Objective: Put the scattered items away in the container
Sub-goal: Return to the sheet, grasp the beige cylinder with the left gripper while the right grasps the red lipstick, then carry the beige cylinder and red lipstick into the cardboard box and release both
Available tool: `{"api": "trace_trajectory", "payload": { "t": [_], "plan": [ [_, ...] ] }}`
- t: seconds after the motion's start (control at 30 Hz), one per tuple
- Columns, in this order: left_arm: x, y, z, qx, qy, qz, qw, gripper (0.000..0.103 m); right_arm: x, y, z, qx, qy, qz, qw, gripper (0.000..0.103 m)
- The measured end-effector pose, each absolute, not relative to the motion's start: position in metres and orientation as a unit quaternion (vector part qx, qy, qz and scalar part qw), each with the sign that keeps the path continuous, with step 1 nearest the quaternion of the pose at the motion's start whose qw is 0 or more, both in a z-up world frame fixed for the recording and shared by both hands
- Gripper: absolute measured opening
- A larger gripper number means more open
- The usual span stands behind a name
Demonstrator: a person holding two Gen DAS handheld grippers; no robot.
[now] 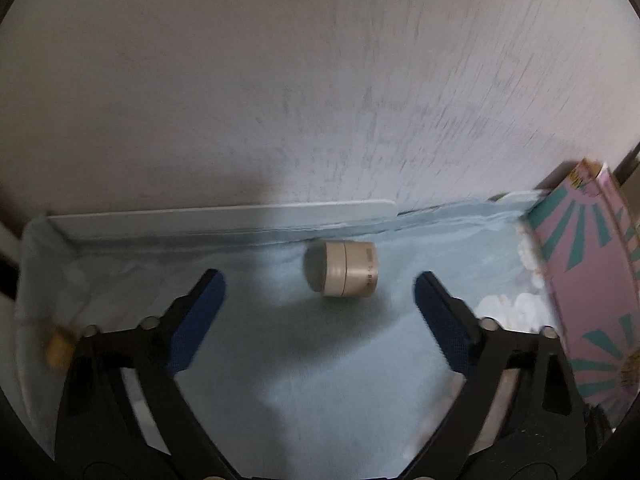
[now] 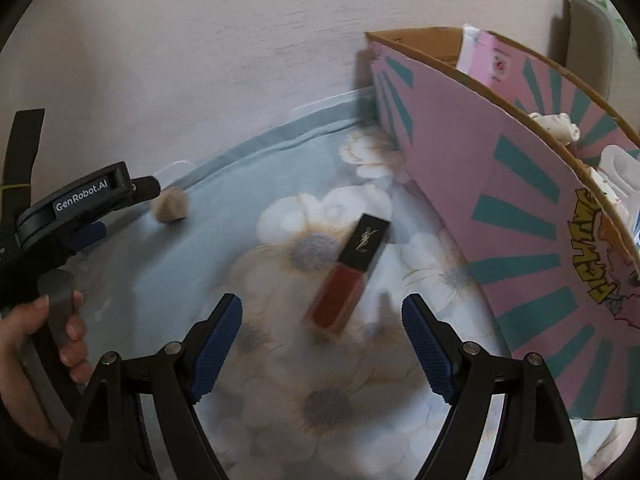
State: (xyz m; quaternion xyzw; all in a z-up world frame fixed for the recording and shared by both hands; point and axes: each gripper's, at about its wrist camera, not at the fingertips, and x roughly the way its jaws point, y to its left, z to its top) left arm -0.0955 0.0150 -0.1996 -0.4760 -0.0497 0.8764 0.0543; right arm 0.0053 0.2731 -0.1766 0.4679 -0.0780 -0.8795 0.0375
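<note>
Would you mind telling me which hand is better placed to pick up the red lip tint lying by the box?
Right. The red lip tint lies just ahead of the open right gripper, beside the pink box; the left gripper faces the beige jar.

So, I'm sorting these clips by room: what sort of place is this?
Probably a home bedroom or dressing corner. Cosmetics lie on a pale blue floral cloth: a beige cream jar and a red lip tint with a black cap. A pink cardboard box of odds and ends stands against a plain wall.
</note>
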Motion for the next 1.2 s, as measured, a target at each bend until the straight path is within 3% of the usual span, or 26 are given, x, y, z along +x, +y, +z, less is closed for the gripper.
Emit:
{"api": "trace_trajectory", "payload": {
  "t": [0.1, 0.13, 0.2, 0.27, 0.33, 0.4, 0.43, 0.83, 1.2],
  "plan": [
    [-0.102, 0.020, -0.211, -0.485, -0.036, 0.872, 0.060, 0.071, -0.003, 0.270, -0.188, 0.469, -0.061, -0.881, 0.019, 0.078],
    [-0.103, 0.021, -0.213, -0.487, -0.033, 0.871, 0.061, 0.065, -0.006, 0.269, -0.192, 0.472, -0.061, -0.880, 0.017, 0.072],
    [-0.105, 0.021, -0.216, -0.488, -0.032, 0.870, 0.062, 0.054, -0.010, 0.266, -0.196, 0.468, -0.053, -0.882, 0.013, 0.070],
    [-0.106, 0.023, -0.215, -0.482, -0.024, 0.874, 0.059, 0.036, -0.015, 0.262, -0.196, 0.464, -0.038, -0.885, 0.016, 0.057],
    [-0.107, 0.024, -0.214, -0.480, -0.023, 0.874, 0.066, 0.027, -0.019, 0.257, -0.196, 0.462, -0.009, -0.887, 0.014, 0.042],
    [-0.107, 0.026, -0.213, -0.479, -0.021, 0.875, 0.071, 0.025, -0.022, 0.256, -0.196, 0.458, 0.006, -0.888, 0.024, 0.022],
    [-0.107, 0.027, -0.212, -0.478, -0.019, 0.875, 0.072, 0.025, -0.024, 0.257, -0.195, 0.458, 0.004, -0.888, 0.032, 0.018],
    [-0.090, 0.031, -0.165, -0.455, -0.017, 0.886, 0.088, 0.025, -0.028, 0.262, -0.170, 0.444, 0.002, -0.893, 0.077, 0.018],
    [-0.081, 0.070, -0.073, -0.421, -0.012, 0.898, 0.128, 0.025, -0.025, 0.284, -0.078, 0.390, -0.018, -0.909, 0.143, 0.018]
  ]
}}
